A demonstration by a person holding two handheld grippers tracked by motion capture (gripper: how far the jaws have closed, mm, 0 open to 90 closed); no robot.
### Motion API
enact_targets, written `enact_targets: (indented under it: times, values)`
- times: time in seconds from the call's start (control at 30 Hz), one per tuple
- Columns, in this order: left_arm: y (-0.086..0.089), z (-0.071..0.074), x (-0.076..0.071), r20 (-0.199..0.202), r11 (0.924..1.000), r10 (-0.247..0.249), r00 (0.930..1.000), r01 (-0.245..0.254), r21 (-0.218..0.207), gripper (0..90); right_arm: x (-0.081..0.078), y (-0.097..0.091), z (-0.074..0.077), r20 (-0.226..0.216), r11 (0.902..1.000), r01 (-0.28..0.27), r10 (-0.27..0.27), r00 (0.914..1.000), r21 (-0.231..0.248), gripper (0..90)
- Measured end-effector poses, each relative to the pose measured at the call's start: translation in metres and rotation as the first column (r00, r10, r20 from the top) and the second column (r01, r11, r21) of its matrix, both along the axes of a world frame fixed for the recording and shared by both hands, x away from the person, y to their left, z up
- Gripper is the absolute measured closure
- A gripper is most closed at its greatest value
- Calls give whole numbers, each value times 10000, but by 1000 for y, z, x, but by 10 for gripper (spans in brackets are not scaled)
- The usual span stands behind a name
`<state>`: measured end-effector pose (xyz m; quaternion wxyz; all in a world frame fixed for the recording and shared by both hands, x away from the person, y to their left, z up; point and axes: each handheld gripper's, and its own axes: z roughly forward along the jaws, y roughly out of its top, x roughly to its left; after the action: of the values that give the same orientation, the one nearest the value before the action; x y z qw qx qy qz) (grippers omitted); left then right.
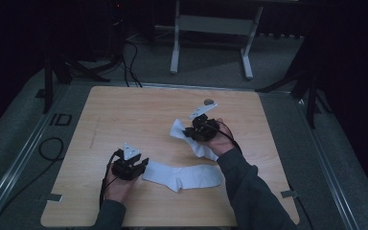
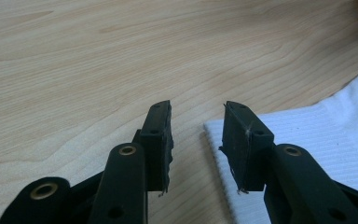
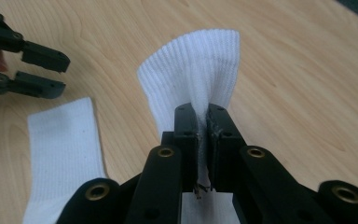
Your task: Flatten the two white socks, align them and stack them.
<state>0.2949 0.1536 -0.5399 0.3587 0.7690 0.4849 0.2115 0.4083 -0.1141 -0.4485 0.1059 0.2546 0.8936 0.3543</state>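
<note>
Right gripper (image 1: 188, 132), just right of centre in the high view, clamped tight on the ribbed cuff of a white sock (image 1: 197, 142); in the right gripper view, jaws pressed together on a pinch of fabric, cuff (image 3: 200, 70) fanning upward above them toward the top centre of the frame. Left gripper (image 1: 141, 166), in the lower left-centre of the high view, parted to a moderate gap with nothing between the jaws; in the left gripper view, gap centred low in the frame, right-hand jaw just over the cuff edge of a second white sock (image 2: 317, 135), left-hand jaw over bare wood. Second sock (image 1: 184, 176) lying flat in the lower centre of the high view, cuff end beside the left gripper, toe toward the right, close under the right forearm (image 1: 249, 187). Same sock seen at lower left in the right gripper view (image 3: 63, 154), with the left gripper (image 3: 65, 75) at upper left, jaws apart. Wooden table (image 1: 124, 110) bare across the upper left and far right of the board; small dark round object (image 1: 210, 101) near the top edge, right of centre. Table edges well apart from both socks on every side; grey floor (image 1: 24, 143) around the board.
</note>
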Motion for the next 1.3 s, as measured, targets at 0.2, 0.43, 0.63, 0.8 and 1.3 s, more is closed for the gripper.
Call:
enact_targets:
  times: [0.2,0.43,0.63,0.8,1.3]
  values:
    - [0,-1,0,-1,10000,25,10000,-25,36,619,-15,-11,22,466,9997,-108,97,9989,225,838]
    - [-1,-1,0,3,10000,19,10000,-20,30,619,-37,-23,55,1535,9987,-253,180,9880,454,838]
    - [-1,-1,0,-52,10000,-24,10000,24,71,619,-59,-32,77,2058,9947,-603,421,9777,831,838]
    - [0,-1,0,-16,10000,34,10000,-34,38,618,-79,-45,82,2125,9912,-882,655,9750,991,836]
    - [-1,-1,-1,-66,10000,41,10000,-41,52,615,-95,-27,31,859,9874,-1373,1304,9877,788,832]
